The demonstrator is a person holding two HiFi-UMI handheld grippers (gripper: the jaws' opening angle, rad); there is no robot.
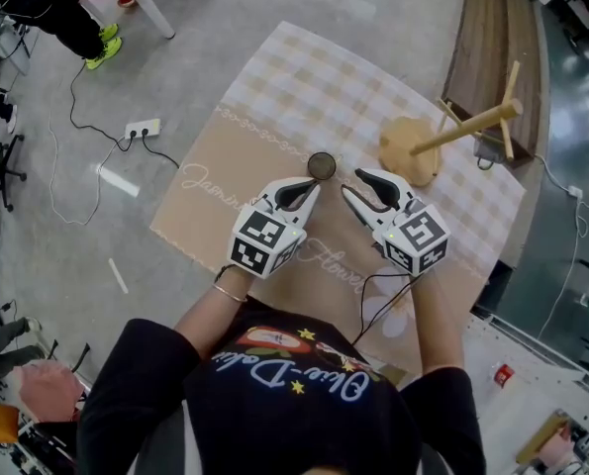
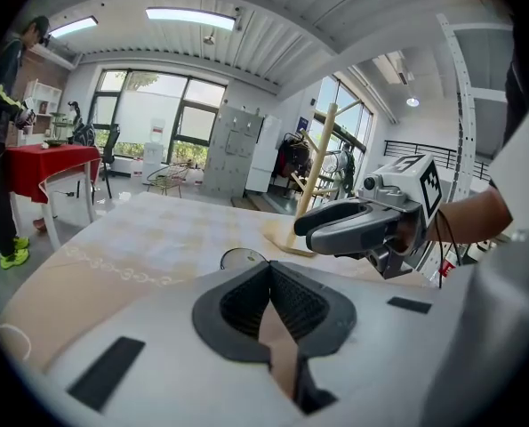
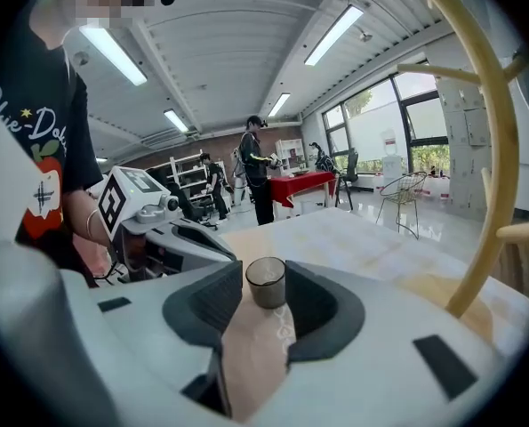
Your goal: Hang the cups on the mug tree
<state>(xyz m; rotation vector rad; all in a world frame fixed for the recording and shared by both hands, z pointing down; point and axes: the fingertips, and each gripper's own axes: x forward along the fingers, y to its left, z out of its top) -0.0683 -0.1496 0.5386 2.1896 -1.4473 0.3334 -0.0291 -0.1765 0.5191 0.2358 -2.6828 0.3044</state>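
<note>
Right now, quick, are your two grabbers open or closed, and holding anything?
Left gripper: closed, empty.
Right gripper: open, empty; the cup sits just ahead.

A: What's your tally?
B: One cup (image 1: 322,166) and one mug tree (image 1: 462,130), both on a single counter (image 1: 304,87).
A: Add two more: a left gripper (image 1: 316,186) and a right gripper (image 1: 351,182).
B: And one power strip (image 1: 143,128) on the floor.
</note>
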